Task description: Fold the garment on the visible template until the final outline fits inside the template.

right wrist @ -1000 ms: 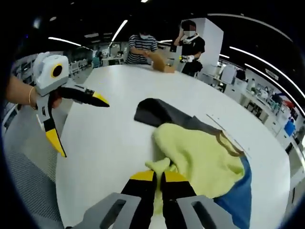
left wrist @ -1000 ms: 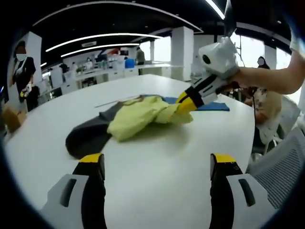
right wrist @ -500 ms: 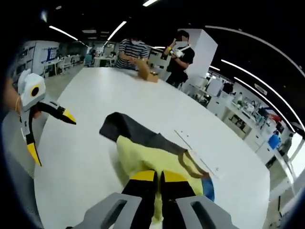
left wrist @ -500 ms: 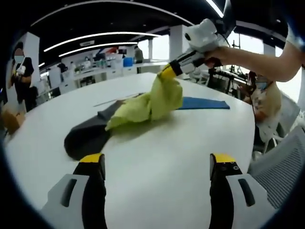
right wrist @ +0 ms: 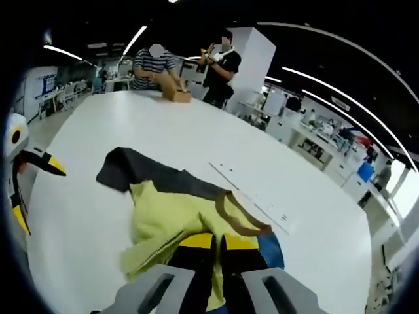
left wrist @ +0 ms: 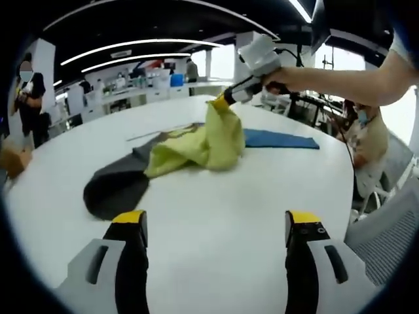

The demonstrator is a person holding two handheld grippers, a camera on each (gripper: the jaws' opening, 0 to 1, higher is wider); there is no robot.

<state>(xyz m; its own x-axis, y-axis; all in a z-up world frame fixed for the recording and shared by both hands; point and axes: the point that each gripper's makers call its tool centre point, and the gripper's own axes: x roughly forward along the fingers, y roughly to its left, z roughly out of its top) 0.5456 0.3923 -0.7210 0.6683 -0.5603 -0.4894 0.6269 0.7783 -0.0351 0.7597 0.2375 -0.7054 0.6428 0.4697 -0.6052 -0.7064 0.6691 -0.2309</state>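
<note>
Above table, your right gripper pinches garment edge, lifted; rest lies on table beside blue template; left gripper spread, empty, near table edge; step looks like unbunching; next, spread garment flat over template.

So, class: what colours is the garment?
The garment is pale yellow and dark grey, with a brown neckline trim; the right gripper view shows it best.

Left claw spread wide and low; right claw raised, jaws pinched together.
</note>
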